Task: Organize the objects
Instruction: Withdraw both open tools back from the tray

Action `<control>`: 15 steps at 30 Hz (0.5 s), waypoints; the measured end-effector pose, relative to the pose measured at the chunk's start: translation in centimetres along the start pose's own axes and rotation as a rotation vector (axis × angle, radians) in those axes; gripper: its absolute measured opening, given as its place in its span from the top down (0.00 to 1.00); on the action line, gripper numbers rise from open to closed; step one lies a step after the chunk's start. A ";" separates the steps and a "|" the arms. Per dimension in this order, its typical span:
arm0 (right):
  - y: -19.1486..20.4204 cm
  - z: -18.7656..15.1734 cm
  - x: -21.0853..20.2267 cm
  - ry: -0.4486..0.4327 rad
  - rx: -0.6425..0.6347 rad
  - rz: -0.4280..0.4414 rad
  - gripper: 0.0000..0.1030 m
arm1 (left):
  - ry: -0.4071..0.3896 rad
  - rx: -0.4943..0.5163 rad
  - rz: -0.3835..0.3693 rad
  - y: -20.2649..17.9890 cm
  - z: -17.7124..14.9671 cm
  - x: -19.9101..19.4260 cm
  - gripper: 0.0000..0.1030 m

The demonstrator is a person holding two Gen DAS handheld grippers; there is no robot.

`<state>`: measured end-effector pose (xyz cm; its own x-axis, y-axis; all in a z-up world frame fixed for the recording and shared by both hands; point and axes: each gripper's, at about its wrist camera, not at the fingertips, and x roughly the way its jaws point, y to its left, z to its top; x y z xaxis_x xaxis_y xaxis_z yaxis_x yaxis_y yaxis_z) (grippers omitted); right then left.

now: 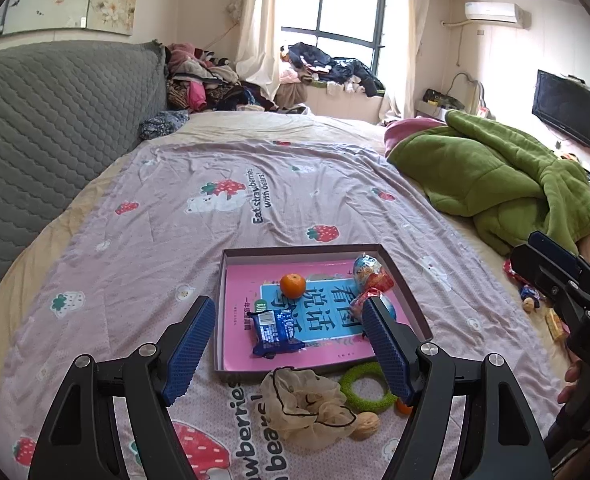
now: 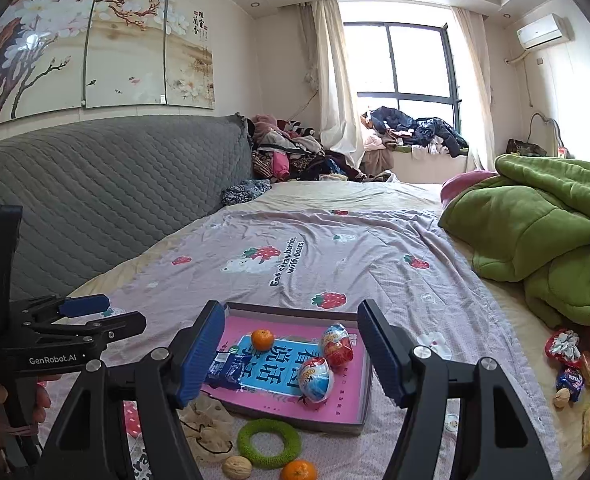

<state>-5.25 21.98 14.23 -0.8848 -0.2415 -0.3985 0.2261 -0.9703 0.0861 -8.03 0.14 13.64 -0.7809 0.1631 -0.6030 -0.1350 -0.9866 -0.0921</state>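
Note:
A shallow box with a pink book cover lies on the bed. In it are an orange, a blue snack packet and two foil toy eggs. In front of the box lie a beige mesh scrunchie, a green ring, a walnut and a second orange. My left gripper is open and empty above the box's near edge. My right gripper is open and empty over the box.
A crumpled green blanket fills the bed's right side. Loose snacks and a walnut lie at the right edge. A grey quilted headboard runs along the left. Clothes pile up by the window.

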 end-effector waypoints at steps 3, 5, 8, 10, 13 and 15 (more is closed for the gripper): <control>0.3 -0.1 -0.6 -0.004 -0.007 -0.002 0.34 | -0.010 -0.003 0.003 0.0 -0.4 -0.5 0.25; 0.6 -0.1 -0.8 -0.007 -0.015 0.002 0.34 | -0.014 -0.005 0.003 0.0 -0.8 -0.7 0.25; 0.9 -0.3 -1.1 -0.006 -0.019 0.007 0.34 | -0.007 -0.008 0.000 -0.2 -1.3 -0.7 0.25; 1.0 -0.4 -1.2 -0.002 -0.022 0.007 0.34 | -0.003 -0.007 -0.001 -0.3 -1.7 -0.7 0.25; 1.0 -0.6 -1.5 0.006 -0.022 0.008 0.34 | 0.005 -0.006 -0.004 -0.4 -2.2 -0.7 0.25; 1.0 -0.7 -1.6 0.008 -0.021 0.006 0.34 | 0.009 -0.004 -0.001 -0.4 -2.4 -0.7 0.25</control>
<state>-3.33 21.43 14.28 -0.8803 -0.2470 -0.4051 0.2399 -0.9683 0.0691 -5.98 0.42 12.18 -0.7751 0.1644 -0.6100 -0.1335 -0.9864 -0.0962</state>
